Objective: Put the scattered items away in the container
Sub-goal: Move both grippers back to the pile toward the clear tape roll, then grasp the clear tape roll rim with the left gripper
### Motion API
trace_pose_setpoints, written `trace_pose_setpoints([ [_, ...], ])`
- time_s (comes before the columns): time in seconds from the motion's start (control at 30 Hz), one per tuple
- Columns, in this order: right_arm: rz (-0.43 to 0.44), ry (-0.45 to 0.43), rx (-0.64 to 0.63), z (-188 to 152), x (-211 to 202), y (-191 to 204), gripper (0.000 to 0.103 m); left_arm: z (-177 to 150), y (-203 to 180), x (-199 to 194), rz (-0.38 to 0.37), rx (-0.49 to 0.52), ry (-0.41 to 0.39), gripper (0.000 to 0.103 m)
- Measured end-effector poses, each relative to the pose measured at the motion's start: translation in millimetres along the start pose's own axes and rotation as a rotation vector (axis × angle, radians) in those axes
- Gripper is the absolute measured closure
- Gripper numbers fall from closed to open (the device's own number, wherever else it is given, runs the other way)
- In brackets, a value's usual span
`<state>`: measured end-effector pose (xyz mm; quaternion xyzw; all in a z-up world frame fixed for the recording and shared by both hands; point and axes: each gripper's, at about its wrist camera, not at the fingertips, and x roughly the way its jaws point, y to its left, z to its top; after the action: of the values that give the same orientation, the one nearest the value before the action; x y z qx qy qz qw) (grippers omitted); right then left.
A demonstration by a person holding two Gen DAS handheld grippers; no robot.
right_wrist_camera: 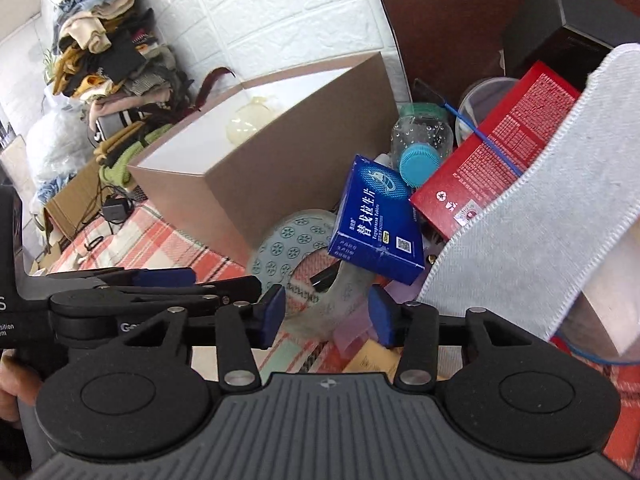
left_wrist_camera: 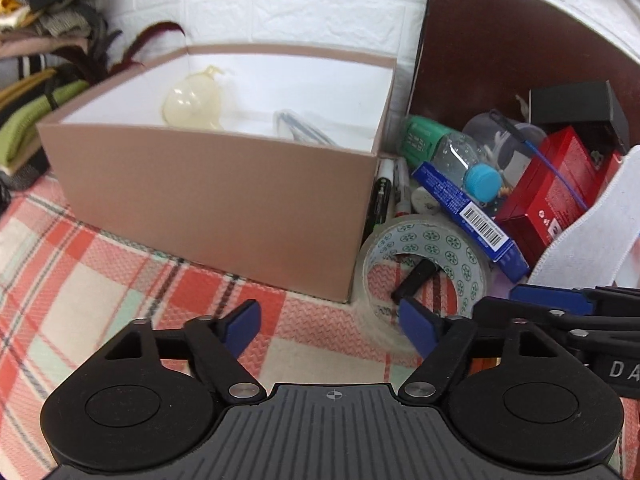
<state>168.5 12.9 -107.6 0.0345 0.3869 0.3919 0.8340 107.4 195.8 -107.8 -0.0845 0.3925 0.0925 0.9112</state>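
A tan cardboard box (left_wrist_camera: 224, 196) with a white inside stands on the plaid cloth; it also shows in the right wrist view (right_wrist_camera: 280, 160). Inside lie a pale yellow balloon-like item (left_wrist_camera: 192, 100) and a clear plastic item (left_wrist_camera: 296, 124). A tape roll (left_wrist_camera: 424, 264) lies right of the box; a blue medicine box (right_wrist_camera: 380, 224), a plastic bottle (right_wrist_camera: 420, 144), a red box (right_wrist_camera: 504, 148) and a white insole (right_wrist_camera: 532, 208) are piled beside it. My left gripper (left_wrist_camera: 328, 328) is open and empty before the box. My right gripper (right_wrist_camera: 326, 312) is open, its fingers either side of the tape roll (right_wrist_camera: 304, 240).
A dark brown board (left_wrist_camera: 500, 40) leans on the white brick wall behind the pile. A black box (left_wrist_camera: 576, 108) and pens (left_wrist_camera: 384, 188) sit in the pile. Heaped clothes (right_wrist_camera: 112, 52) lie at the left. The plaid cloth (left_wrist_camera: 100, 280) covers the surface.
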Motion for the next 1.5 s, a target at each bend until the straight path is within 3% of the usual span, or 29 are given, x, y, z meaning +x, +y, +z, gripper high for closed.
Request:
trace_pose_setpoints([
  [0.07,-0.002,0.009,0.005,-0.1,7.0,-3.7,0.059,0.5,-0.8,8.3,-0.018,0.001,0.016,0.03],
  [0.3,-0.008,0.016,0.036,-0.3,26.6,-12.4,0.066,2.8,-1.3,34.3,-0.042,-0.007,0.055,0.037],
  [0.4,-0.016,0.017,0.044,0.2,31.9,-14.4,0.069,3.0,-5.0,38.0,-0.037,0.021,0.05,0.051],
  [0.43,-0.014,0.02,0.043,0.7,32.3,-14.7,0.07,2.9,-6.4,35.9,-0.051,0.025,0.057,0.06],
  [0.47,-0.013,0.022,0.039,1.0,31.0,-14.7,0.07,2.9,-7.8,33.9,-0.066,0.029,0.064,0.079],
  [0.53,-0.022,0.017,0.022,1.1,25.8,-11.6,0.075,0.8,-14.1,24.8,-0.045,0.063,0.055,0.085],
  [0.7,-0.006,-0.008,-0.062,-3.6,-6.1,7.0,0.078,-16.9,-21.4,-16.4,-0.018,0.114,0.018,0.085],
  [0.83,0.037,0.049,-0.112,-23.0,-35.6,18.4,0.078,-40.5,-22.9,-43.2,-0.045,0.144,0.028,0.081],
  [0.9,0.047,0.091,-0.109,-39.2,-42.9,17.8,0.078,-52.4,-25.4,-50.7,-0.058,0.168,0.043,0.064],
  [0.97,0.063,0.13,-0.083,-54.5,-45.7,14.7,0.077,-64.3,-27.9,-58.2,-0.07,0.192,0.058,0.054],
  [1.13,0.055,0.098,0.02,-70.4,-49.5,5.7,0.065,-72.7,-23.9,-57.6,-0.079,0.151,0.084,0.05],
  [1.3,0.015,0.059,-0.001,-70.3,-54.7,11.6,0.061,-72.6,-17.0,-50.5,-0.032,0.115,0.076,0.026],
  [1.5,-0.028,0.022,-0.033,-64.6,-44.8,18.2,0.061,-65.3,-11.2,-38.2,-0.042,0.059,0.084,0.028],
])
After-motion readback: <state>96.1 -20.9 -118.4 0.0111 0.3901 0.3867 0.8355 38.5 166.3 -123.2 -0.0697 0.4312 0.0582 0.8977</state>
